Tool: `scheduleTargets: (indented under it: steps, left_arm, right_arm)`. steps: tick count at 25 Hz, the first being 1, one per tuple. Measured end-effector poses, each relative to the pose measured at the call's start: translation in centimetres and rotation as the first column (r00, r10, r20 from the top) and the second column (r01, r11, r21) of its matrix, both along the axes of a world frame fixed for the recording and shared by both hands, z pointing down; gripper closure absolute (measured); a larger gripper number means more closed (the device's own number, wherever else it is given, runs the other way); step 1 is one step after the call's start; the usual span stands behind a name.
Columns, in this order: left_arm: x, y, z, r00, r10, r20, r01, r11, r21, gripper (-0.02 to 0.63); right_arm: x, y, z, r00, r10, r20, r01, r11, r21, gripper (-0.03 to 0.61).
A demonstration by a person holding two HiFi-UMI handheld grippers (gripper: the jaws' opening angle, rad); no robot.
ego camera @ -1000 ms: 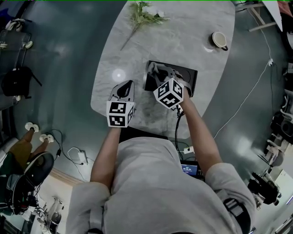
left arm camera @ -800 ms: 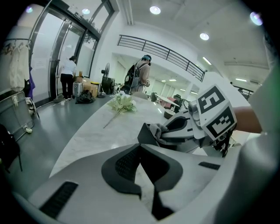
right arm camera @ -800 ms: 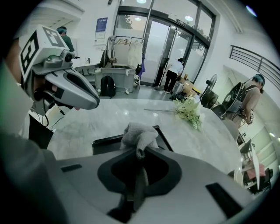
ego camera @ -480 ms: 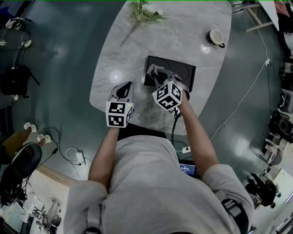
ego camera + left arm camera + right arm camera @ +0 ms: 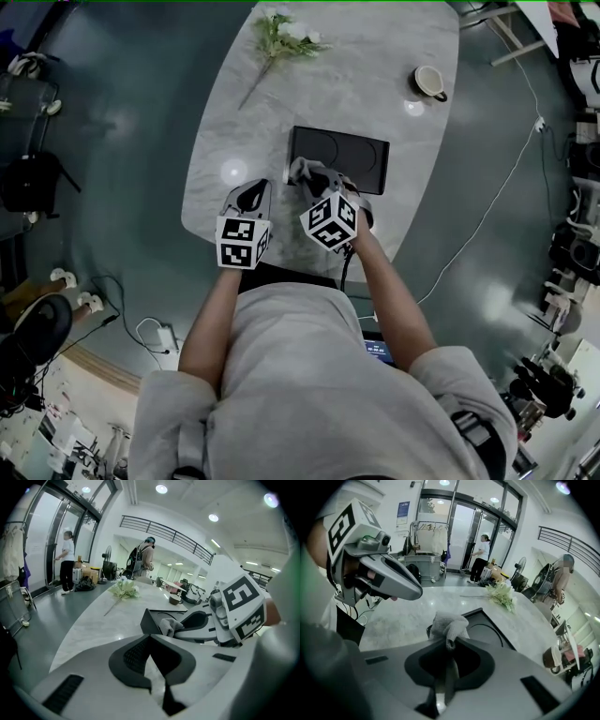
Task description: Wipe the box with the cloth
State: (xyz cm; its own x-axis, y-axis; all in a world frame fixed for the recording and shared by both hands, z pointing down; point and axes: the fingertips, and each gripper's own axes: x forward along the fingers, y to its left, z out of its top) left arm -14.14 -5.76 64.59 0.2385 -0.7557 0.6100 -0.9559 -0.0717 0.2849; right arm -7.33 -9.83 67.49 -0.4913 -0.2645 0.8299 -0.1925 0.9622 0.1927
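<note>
A flat black box (image 5: 352,155) lies on the oval marble table (image 5: 375,47). My right gripper (image 5: 307,176) is shut on a grey cloth (image 5: 300,170), which rests at the box's near left corner. The right gripper view has the cloth (image 5: 448,624) bunched at the jaw tips, with the box (image 5: 492,629) just beyond. My left gripper (image 5: 249,195) hovers over the table left of the box, shut and holding nothing. In the left gripper view its tips (image 5: 150,637) meet, and the box (image 5: 151,621), the cloth (image 5: 168,625) and the right gripper (image 5: 199,620) lie ahead to the right.
A sprig of flowers (image 5: 286,30) lies at the table's far end and a cup (image 5: 429,82) stands at the far right. The table's near edge runs just under both grippers. Cables trail on the floor (image 5: 487,206). People stand far off (image 5: 65,559).
The right gripper has drawn back toward me with the cloth, from over the box's left part to its near left corner. The left gripper has stayed put.
</note>
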Motion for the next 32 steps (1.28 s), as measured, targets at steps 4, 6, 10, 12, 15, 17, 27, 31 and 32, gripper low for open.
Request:
scheduleTargets:
  steps: [4,6,10,12,15,17,27,31,32]
  left_arm:
    - [0.5,-0.8,-0.2,1.0,0.025,0.003,-0.025,1.0,0.0,0.591]
    - [0.8,-1.2,-0.3,0.999,0.04,0.003,-0.04,0.999,0.004,0.591]
    - [1.2,-1.8,-0.6,0.998,0.06,0.007,-0.06,0.998,0.006,0.591]
    - [1.3,-2.1,-0.7,0.998,0.067,0.008,-0.067,0.998,0.008,0.591]
    - [1.7,-2.7,-1.1,0.998,0.065,-0.001,-0.065,0.998,0.013,0.591]
    - [2.0,-3.5,-1.4,0.998,0.068,-0.005,-0.068,0.997,0.02,0.591]
    - [4.0,-7.4,-2.3,0.991,0.131,-0.003,-0.131,0.991,0.028,0.591]
    - [3.4,-8.1,-1.6,0.994,0.111,0.0,-0.111,0.994,0.004,0.591]
    - [3.2,-8.2,-1.5,0.994,0.109,0.003,-0.109,0.994,0.0,0.591]
  right_arm:
    - [0.0,0.7,0.0,1.0,0.005,0.005,-0.005,1.0,-0.017,0.534]
    - [0.0,0.9,0.0,1.0,0.006,0.003,-0.006,1.0,-0.024,0.534]
    - [-0.1,1.7,-0.1,1.0,-0.007,0.0,0.007,0.999,-0.036,0.534]
    - [0.1,2.0,-0.2,1.0,0.007,0.013,-0.006,0.998,-0.056,0.532]
    - [0.8,1.1,-1.2,0.997,0.066,0.041,-0.064,0.996,-0.066,0.532]
    - [1.6,-0.7,-2.4,0.993,0.105,0.049,-0.103,0.994,-0.037,0.532]
    - [4.4,-9.8,-3.0,0.991,0.087,-0.104,-0.076,0.992,0.099,0.532]
    - [3.6,-10.9,-1.1,0.99,0.053,-0.133,-0.043,0.996,0.077,0.532]
    - [3.5,-11.1,-0.8,0.989,0.057,-0.133,-0.048,0.997,0.067,0.532]
